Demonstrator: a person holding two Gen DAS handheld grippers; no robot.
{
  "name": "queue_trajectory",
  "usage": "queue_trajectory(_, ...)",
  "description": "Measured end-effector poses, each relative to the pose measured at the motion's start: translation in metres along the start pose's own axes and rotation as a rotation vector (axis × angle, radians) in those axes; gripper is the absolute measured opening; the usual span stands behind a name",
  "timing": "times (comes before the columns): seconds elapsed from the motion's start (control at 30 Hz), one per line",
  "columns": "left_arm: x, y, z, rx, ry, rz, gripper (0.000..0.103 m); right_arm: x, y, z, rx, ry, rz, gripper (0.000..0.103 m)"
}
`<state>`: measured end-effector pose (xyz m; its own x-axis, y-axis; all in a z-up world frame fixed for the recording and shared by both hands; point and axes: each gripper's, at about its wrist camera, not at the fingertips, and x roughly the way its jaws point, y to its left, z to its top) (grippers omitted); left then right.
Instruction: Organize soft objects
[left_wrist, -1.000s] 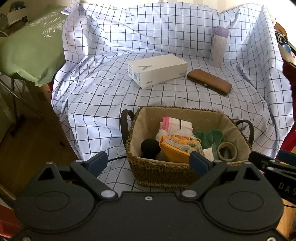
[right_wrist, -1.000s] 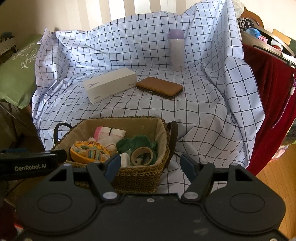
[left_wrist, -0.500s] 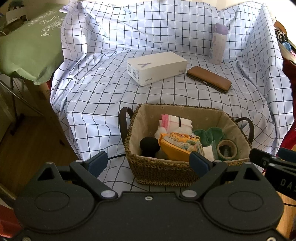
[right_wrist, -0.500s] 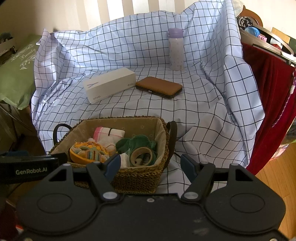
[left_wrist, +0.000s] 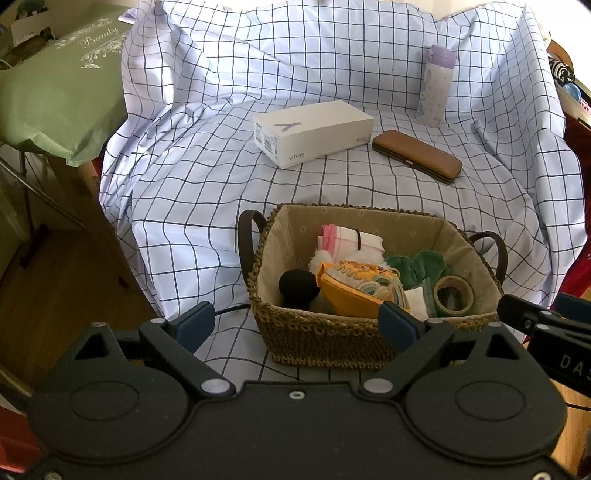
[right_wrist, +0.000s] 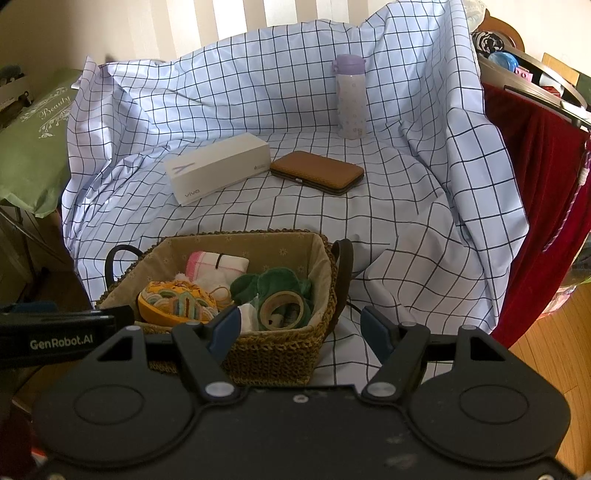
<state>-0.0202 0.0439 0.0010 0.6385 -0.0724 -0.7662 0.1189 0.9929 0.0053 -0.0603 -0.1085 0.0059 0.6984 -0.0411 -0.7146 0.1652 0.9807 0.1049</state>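
A woven basket (left_wrist: 332, 339) (right_wrist: 280, 354) with dark handles stands on the checked cloth near its front edge. Inside lie a pink-and-white folded cloth (left_wrist: 349, 240) (right_wrist: 218, 264), an orange embroidered pouch (left_wrist: 354, 286) (right_wrist: 173, 301), a green plush piece (left_wrist: 413, 266) (right_wrist: 273, 282), a black ball (left_wrist: 297, 284) and a tape roll (left_wrist: 452, 295) (right_wrist: 282, 310). My left gripper (left_wrist: 295, 326) hangs open in front of the basket, nothing between its fingers. My right gripper (right_wrist: 301, 326) is open too, empty, over the basket's right front corner.
On the checked cloth (left_wrist: 207, 192) behind the basket lie a white phone box (left_wrist: 312, 133) (right_wrist: 221, 168), a brown case (left_wrist: 417, 155) (right_wrist: 317, 171) and a standing lilac bottle (left_wrist: 436, 86) (right_wrist: 351, 98). A green cushion (left_wrist: 55, 92) is at left, red fabric (right_wrist: 535, 206) at right.
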Motion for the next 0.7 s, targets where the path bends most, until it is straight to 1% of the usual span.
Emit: queue_trajectory(0.7, -0.0002, -0.0007, 0.0004, 0.000, -0.001, 0.002, 0.092, 0.0003, -0.0006, -0.0014, 0.003, 0.001, -0.001, 0.071)
